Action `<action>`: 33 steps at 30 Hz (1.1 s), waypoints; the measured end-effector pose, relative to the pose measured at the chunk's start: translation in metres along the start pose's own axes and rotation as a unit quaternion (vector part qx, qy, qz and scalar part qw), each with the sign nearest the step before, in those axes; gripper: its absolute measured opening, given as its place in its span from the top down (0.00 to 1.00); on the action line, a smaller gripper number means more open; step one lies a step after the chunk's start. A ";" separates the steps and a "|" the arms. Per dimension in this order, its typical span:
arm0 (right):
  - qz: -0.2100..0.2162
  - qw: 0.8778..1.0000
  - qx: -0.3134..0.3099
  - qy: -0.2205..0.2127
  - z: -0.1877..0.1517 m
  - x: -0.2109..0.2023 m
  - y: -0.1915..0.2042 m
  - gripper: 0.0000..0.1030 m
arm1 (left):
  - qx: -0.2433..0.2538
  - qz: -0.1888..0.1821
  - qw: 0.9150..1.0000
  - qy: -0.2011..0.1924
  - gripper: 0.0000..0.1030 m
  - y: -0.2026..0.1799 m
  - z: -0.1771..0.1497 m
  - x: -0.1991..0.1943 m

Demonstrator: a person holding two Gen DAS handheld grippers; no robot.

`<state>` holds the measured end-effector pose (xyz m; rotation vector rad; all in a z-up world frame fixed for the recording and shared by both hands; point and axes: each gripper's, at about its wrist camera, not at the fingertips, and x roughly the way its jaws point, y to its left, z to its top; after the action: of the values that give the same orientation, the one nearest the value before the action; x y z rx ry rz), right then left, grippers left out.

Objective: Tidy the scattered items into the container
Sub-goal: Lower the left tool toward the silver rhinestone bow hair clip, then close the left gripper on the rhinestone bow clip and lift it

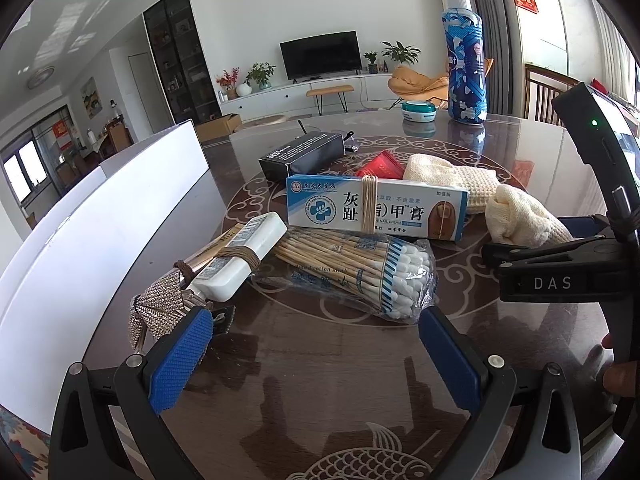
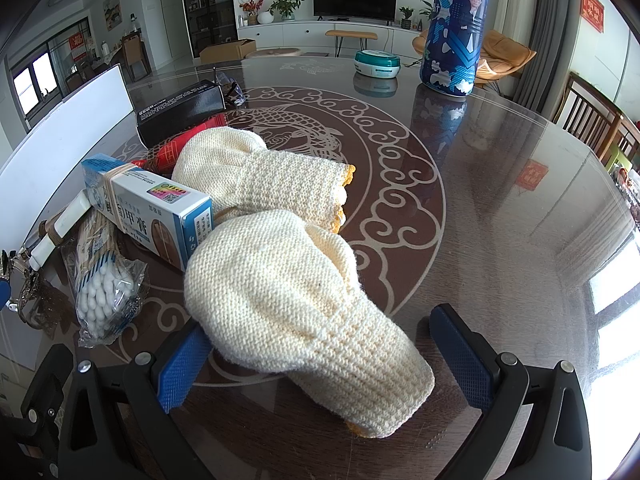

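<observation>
Scattered items lie on a glass-topped round table. A bag of cotton swabs (image 1: pixel 360 276) lies just beyond my open, empty left gripper (image 1: pixel 316 344). Beside it are a white tube (image 1: pixel 240 260), a rhinestone bow clip (image 1: pixel 160 308), a blue-white cream box (image 1: pixel 376 208), a black box (image 1: pixel 302 154) and a red packet (image 1: pixel 380 166). Two cream knit gloves lie to the right. My right gripper (image 2: pixel 324 356) is open, with the near glove (image 2: pixel 300 300) lying between its fingers. The far glove (image 2: pixel 260 176) lies behind it. The white container (image 1: pixel 92 220) stands at the left.
A tall blue patterned canister (image 2: pixel 452 28) and a teal-lidded round jar (image 2: pixel 378 63) stand at the table's far side. Wooden chairs (image 2: pixel 592 120) stand at the right edge. The right gripper's body (image 1: pixel 560 276) shows at the right in the left wrist view.
</observation>
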<state>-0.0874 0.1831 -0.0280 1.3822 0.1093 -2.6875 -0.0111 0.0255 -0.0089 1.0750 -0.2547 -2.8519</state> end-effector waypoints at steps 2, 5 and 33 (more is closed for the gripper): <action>0.000 1.000 0.000 0.000 0.000 0.000 0.000 0.00 | 0.000 0.000 1.000 0.000 0.00 0.000 0.000 -0.001; 0.000 1.000 0.000 0.000 0.000 0.000 0.000 0.00 | 0.001 0.002 1.000 -0.001 0.00 -0.001 0.000 -0.002; 0.015 1.000 -0.022 0.000 -0.012 -0.011 0.009 0.00 | -0.023 -0.011 1.000 -0.005 0.00 0.022 -0.020 -0.033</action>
<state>-0.0698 0.1762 -0.0259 1.3599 0.1444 -2.6446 0.0273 0.0063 0.0015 1.0624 -0.1781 -2.8668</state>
